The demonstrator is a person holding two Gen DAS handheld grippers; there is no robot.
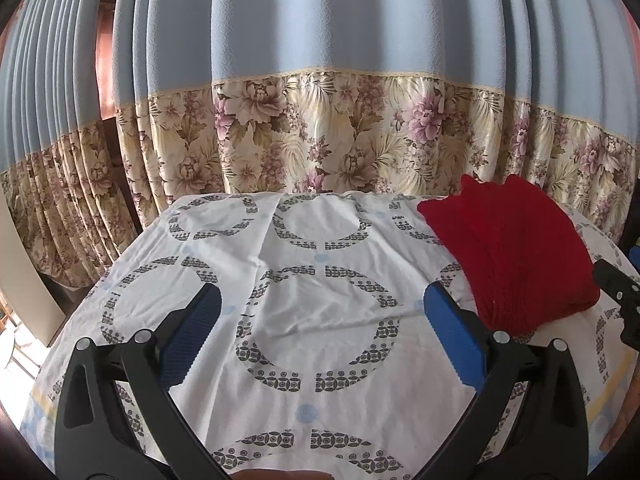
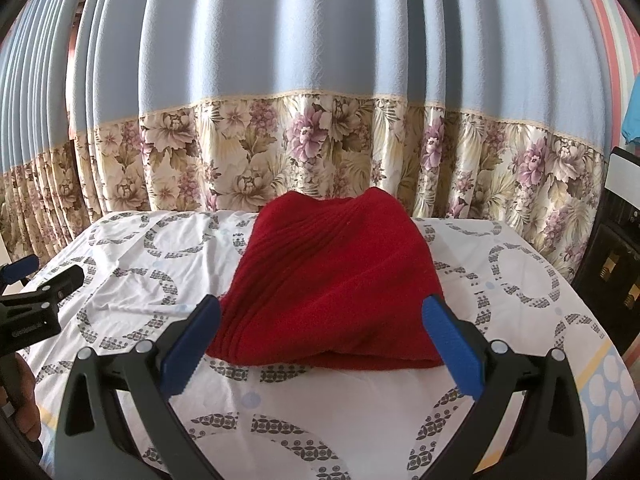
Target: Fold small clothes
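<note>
A red knitted garment point(image 2: 332, 280) lies folded into a compact bundle on the white patterned sheet point(image 2: 132, 280). In the left wrist view the garment point(image 1: 516, 256) sits at the right. My right gripper point(image 2: 320, 316) is open and empty, its blue pads on either side of the garment's near edge, slightly above it. My left gripper point(image 1: 320, 320) is open and empty over bare sheet point(image 1: 312, 300), left of the garment. The left gripper also shows at the left edge of the right wrist view point(image 2: 36, 292).
A blue curtain with a floral lower band point(image 2: 320, 140) hangs right behind the table's far edge. A dark piece of furniture point(image 2: 616, 260) stands at the right. The sheet drops off at the left and right edges.
</note>
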